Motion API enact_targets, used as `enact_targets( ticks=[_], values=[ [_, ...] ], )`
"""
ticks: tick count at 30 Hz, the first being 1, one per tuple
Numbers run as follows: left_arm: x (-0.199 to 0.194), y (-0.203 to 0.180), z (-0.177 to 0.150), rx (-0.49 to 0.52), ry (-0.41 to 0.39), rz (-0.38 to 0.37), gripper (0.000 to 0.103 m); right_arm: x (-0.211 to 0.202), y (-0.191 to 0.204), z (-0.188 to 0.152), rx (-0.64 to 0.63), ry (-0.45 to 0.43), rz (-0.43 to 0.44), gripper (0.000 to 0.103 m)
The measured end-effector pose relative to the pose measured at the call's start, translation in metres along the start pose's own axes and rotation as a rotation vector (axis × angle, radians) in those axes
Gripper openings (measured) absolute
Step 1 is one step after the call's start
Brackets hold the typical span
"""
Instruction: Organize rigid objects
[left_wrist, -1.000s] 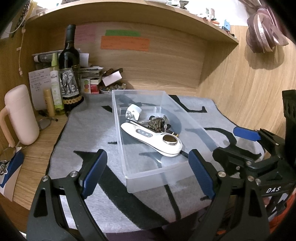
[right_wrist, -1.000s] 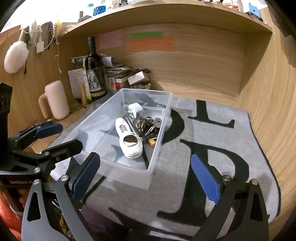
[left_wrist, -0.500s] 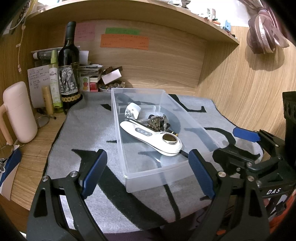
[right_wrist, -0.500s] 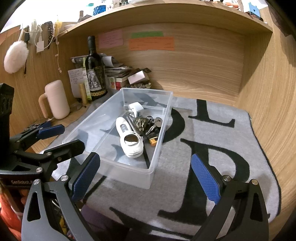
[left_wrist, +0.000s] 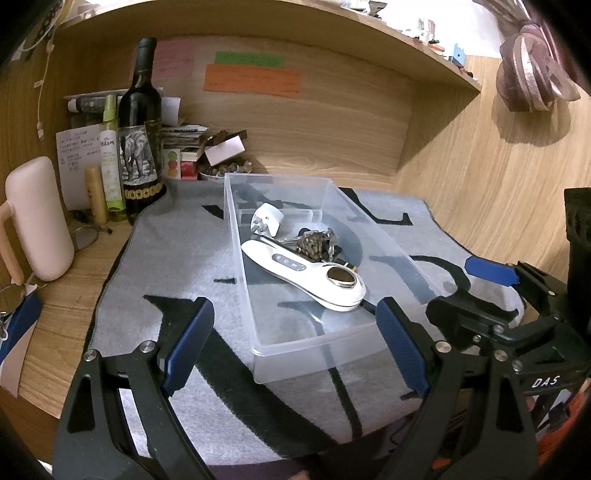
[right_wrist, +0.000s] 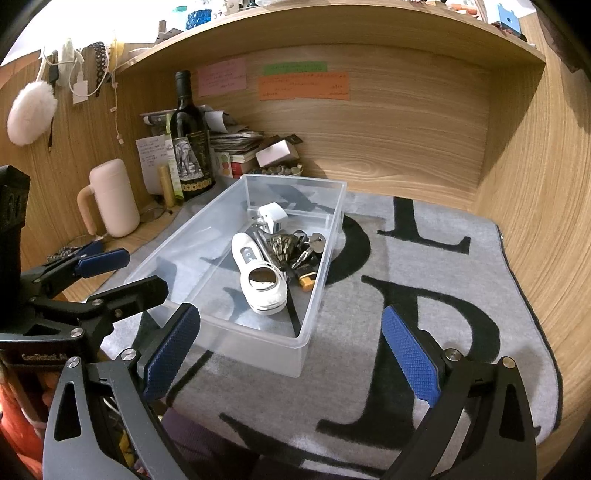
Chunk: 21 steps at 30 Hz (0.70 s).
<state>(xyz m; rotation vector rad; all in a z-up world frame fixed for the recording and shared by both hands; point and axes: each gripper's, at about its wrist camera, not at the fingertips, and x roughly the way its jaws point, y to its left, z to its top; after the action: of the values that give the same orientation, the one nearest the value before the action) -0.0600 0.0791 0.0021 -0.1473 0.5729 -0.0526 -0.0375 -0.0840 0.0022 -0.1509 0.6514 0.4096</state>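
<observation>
Both my tongs, left and right, hang wide open and empty at the surface's near edge, tilted downward toward the clear bin. It sits mid-surface on the grey mat, holding a white handheld device and keys.

My left gripper is wide open with nothing in it. Its blue pads sit near the close end of a clear plastic box. The box rests on a grey mat with big black letters. Inside lie a long white gadget with a shiny round end, a small white plug and a bunch of metal keys. A dark wine bottle with an elephant label stands at the back left. My right gripper shows at the right edge.
</observation>
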Motion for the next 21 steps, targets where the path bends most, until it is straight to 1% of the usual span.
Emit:
enact_targets(
  ticks=[4,8,15,21],
  values=[
    [0.0002,-0.0029,-0.0005,0.010,-0.002,-0.005,0.090,-0.0005,-0.0010,0.0000,0.000,-0.001,0.004,0.099],
    [0.0022,-0.0022,-0.0007,-0.004,0.006,-0.012,0.090,-0.0005,-0.0004,0.0004,-0.002,-0.001,-0.001,0.099],
    [0.0047,-0.0002,-0.0014,-0.019,0.012,-0.008,0.090,0.0002,0.0023,0.0007,-0.001,-0.003,-0.006,0.099],
    [0.0047,0.0001,-0.0019,-0.009,0.003,0.001,0.090,0.0004,0.0024,0.0003,0.001,-0.003,-0.006,0.099]
  ],
)
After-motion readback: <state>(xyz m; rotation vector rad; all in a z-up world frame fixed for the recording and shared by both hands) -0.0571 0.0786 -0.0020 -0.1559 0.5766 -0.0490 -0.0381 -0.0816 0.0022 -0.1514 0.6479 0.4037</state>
